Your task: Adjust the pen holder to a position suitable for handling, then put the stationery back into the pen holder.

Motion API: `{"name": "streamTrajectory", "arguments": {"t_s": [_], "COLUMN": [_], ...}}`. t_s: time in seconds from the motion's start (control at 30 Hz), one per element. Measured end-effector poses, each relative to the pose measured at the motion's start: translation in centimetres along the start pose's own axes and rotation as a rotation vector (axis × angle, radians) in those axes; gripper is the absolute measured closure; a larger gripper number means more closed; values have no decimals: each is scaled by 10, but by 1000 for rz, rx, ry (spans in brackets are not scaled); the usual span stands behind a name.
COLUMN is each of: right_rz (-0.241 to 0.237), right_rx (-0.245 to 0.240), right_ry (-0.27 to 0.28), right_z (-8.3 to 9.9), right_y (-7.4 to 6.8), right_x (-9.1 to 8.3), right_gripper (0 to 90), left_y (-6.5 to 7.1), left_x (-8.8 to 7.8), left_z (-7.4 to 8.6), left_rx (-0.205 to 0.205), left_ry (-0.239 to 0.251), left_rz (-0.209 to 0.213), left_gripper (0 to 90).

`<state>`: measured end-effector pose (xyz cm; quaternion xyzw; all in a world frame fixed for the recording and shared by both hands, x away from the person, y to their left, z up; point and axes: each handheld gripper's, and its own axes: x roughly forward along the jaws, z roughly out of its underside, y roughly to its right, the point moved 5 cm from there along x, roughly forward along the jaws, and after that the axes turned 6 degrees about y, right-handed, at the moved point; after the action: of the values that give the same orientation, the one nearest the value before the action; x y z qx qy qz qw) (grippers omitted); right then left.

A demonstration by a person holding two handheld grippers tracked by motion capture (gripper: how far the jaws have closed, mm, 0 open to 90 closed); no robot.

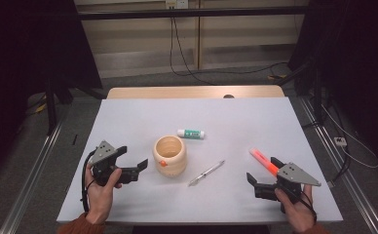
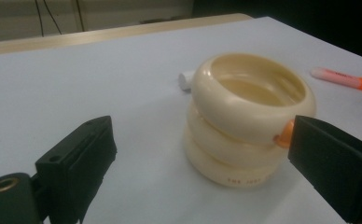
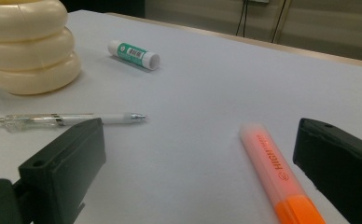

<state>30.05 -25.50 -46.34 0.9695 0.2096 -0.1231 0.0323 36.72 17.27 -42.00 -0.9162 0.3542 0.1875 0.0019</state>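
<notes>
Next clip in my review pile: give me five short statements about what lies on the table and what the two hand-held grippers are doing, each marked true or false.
1. The cream ringed cup stands upright on the table. True.
2. The left hand-held gripper is shut on the cup. False: its jaws are open, and in the left gripper view the cup sits ahead of them, ungripped.
3. The pen stands inside the cup. False: it lies flat on the table beside the cup.
4. The orange highlighter lies between the open jaws of the right hand-held gripper. True.
5. The glue stick lies on the person's side of the cup. False: it lies beyond the cup, toward the far edge.
</notes>
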Motion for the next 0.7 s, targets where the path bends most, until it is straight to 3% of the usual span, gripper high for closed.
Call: {"name": "streamTrajectory", "arguments": {"t_s": [0.27,0.4,0.53,0.7], "right_rz": [2,5,6,27], "right_rx": [1,-1,-8,-7], "right_ry": [0,1,-1,1], "right_z": [0,0,0,-2], "right_y": [1,1,1,6], "right_x": [0,0,0,-1], "right_gripper": [25,25,26,27], "left_y": [8,13,15,14], "left_x": [-11,-16,-15,-12], "left_z": [23,28,33,38], "left_rx": [60,47,70,53], "left_ry": [-50,-36,-38,-49], "left_rz": [19,26,46,51], "left_gripper": [71,72,73,74]}}
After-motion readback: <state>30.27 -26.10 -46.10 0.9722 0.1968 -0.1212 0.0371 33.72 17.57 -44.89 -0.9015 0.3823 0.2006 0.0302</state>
